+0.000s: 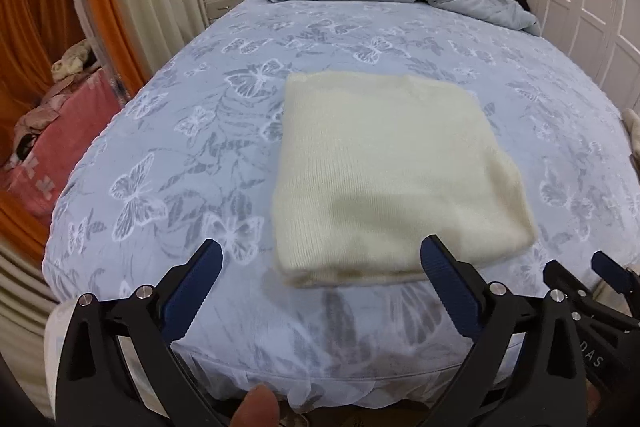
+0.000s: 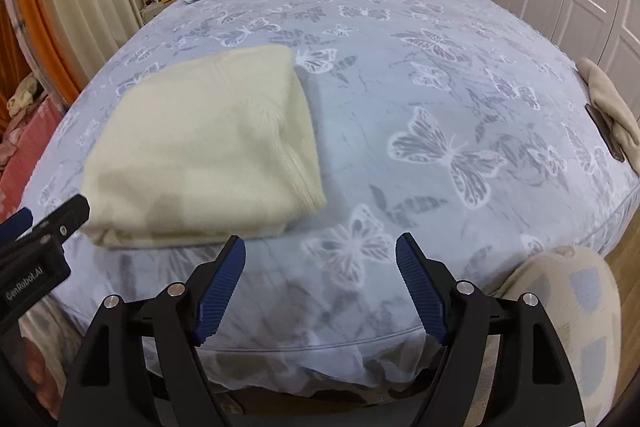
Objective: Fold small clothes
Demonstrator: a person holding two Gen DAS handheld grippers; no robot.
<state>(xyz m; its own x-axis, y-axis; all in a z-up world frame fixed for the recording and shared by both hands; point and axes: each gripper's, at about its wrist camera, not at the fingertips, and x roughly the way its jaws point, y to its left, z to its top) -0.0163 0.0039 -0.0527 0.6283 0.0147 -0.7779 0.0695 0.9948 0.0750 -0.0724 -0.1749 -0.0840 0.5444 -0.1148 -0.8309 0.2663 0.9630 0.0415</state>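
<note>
Cream knit sweater [image 1: 384, 179] sits folded square near the foot of the bed [image 1: 168, 155], so this fold looks finished. Left gripper [image 1: 322, 281] and right gripper [image 2: 320, 273] both gape, nothing between them. Next, probably grab that beige garment [image 2: 608, 103] at the bed's edge. Readable: "GenRobot.AI", I think.

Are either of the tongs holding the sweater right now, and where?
Nothing is held. The left tongs and right tongs are both open, clear of the folded sweater on the bed.
</note>
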